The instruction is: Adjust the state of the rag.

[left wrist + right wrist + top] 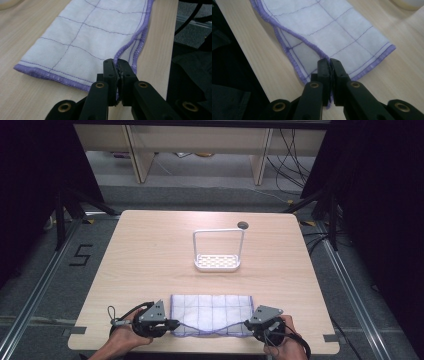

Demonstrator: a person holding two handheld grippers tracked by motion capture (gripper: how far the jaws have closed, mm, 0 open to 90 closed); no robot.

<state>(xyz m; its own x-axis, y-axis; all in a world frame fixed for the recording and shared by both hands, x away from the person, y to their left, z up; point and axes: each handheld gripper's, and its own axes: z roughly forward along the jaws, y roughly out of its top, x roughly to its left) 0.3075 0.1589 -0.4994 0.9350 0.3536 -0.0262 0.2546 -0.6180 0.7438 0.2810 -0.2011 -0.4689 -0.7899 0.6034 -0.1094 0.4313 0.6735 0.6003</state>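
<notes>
A white cloth (212, 312) with a purple grid and purple hem lies folded near the table's front edge. My left gripper (172, 323) is shut on the cloth's near left corner, and my right gripper (247, 323) is shut on its near right corner. Between them the top layer's hem sags in a shallow curve. In the left gripper view the jaws (117, 63) pinch the purple hem of the cloth (82, 42). The right gripper view shows the same pinch (329, 62) on the cloth (329, 27), with a lower layer showing under the lifted edge.
A white wire rack (218, 251) with a perforated base stands at the table's middle, beyond the cloth. A round cable hole (243, 225) sits at the back of the table (150, 260). The front edge runs just under both hands.
</notes>
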